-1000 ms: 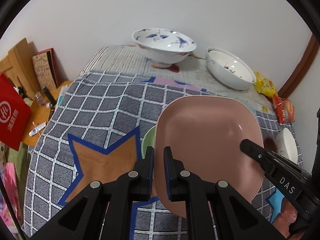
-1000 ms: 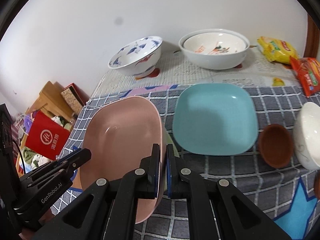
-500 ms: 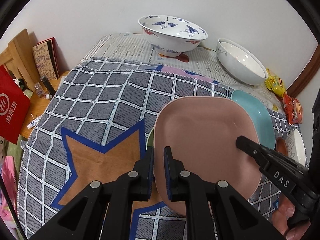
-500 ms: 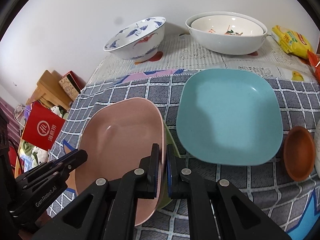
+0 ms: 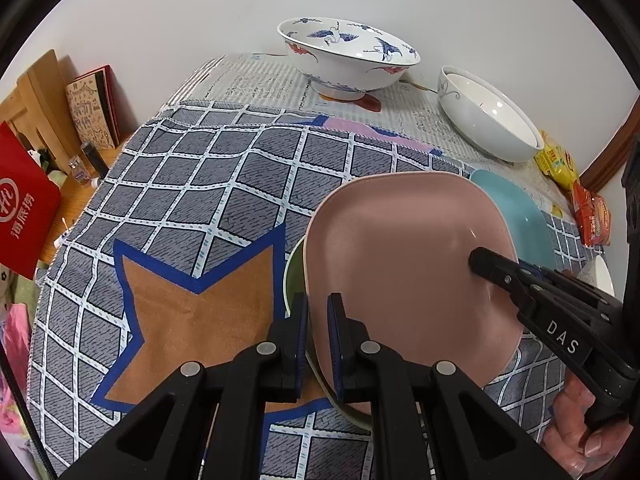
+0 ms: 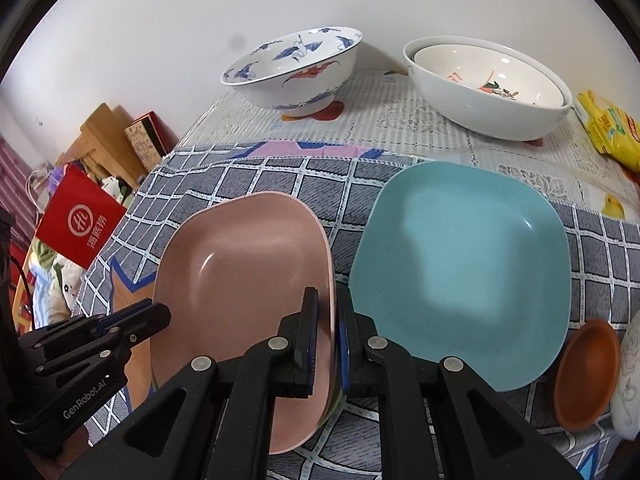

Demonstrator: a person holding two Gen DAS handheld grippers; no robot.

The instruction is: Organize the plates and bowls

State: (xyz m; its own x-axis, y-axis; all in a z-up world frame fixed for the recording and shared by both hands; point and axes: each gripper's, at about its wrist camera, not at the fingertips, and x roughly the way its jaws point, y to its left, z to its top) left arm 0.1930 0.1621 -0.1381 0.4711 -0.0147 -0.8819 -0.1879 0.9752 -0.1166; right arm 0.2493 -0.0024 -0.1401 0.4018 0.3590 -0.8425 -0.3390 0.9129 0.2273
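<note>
The pink square plate (image 5: 404, 264) sits on top of a green plate (image 5: 294, 276), of which only a rim edge peeks out at the pink plate's left side and below it. Both lie over the grid-patterned grey cloth (image 5: 208, 184) with its brown star outlined in blue. The left gripper (image 5: 317, 336) is clamped on the near-left rim of the pink plate, one finger on each side of the edge; whether the green rim is also caught between the fingers cannot be told. The right gripper (image 6: 327, 340) pinches the opposite rim of the same pink plate (image 6: 240, 280) (in the left wrist view it shows as a black arm marked "DAS" reaching in over the plate's right side).

Just beside the pink plate, on its right, lies a teal square plate (image 6: 460, 272), flat on the cloth; the two rims are close, and contact between them cannot be judged. A small brown saucer (image 6: 586, 376) sits just beyond the teal plate's near-right corner, with a white bowl (image 6: 628, 384) partly in view at the frame edge.

Farther back, on a pale lace-patterned covering, stand a blue-and-white crane-painted bowl (image 6: 292, 72) and a white bowl with a second bowl nested inside (image 6: 488, 88). Yellow and red snack packets (image 5: 576, 192) lie near the far-right corner. Off the table's left side are a red paper bag (image 5: 24, 208) and wooden furniture.
</note>
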